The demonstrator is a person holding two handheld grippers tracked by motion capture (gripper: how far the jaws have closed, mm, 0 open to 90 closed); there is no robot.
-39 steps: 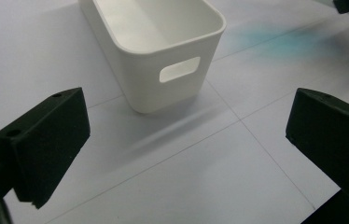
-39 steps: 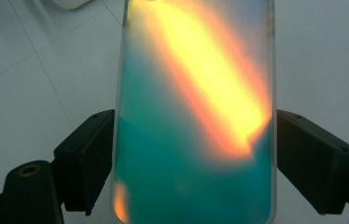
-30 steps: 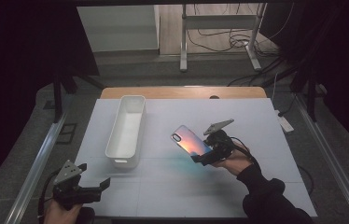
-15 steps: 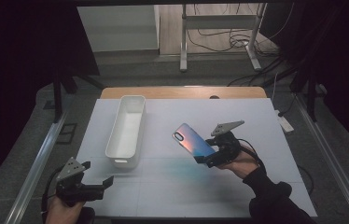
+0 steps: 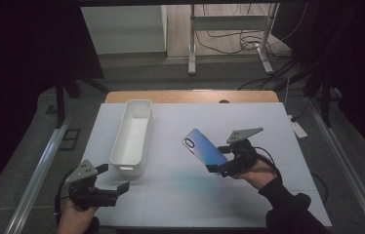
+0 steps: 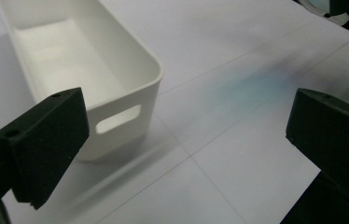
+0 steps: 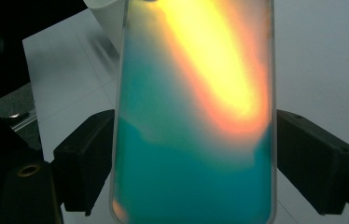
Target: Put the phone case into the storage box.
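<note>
My right gripper (image 5: 218,169) is shut on the lower end of an iridescent phone case (image 5: 204,149), held tilted above the right middle of the white table (image 5: 268,126). Up close the phone case (image 7: 196,116) glows teal with an orange-yellow streak, clamped at both sides by the black jaws of the right gripper (image 7: 196,163). A long white bin (image 5: 132,135) stands left of centre, with nothing inside. My left gripper (image 5: 119,187) hovers open near the table's front left, just in front of the white bin (image 6: 84,70); nothing lies between the jaws of the left gripper (image 6: 186,154).
The wooden table edge (image 5: 190,96) shows at the far side. Metal rails (image 5: 44,165) run along both sides of the table, and cables (image 5: 229,34) lie on the floor behind. A white power strip (image 5: 297,127) sits off the right edge.
My right gripper has drifted slightly toward me and to the right with the phone case. The left gripper has shifted a little to the right near the front edge.
</note>
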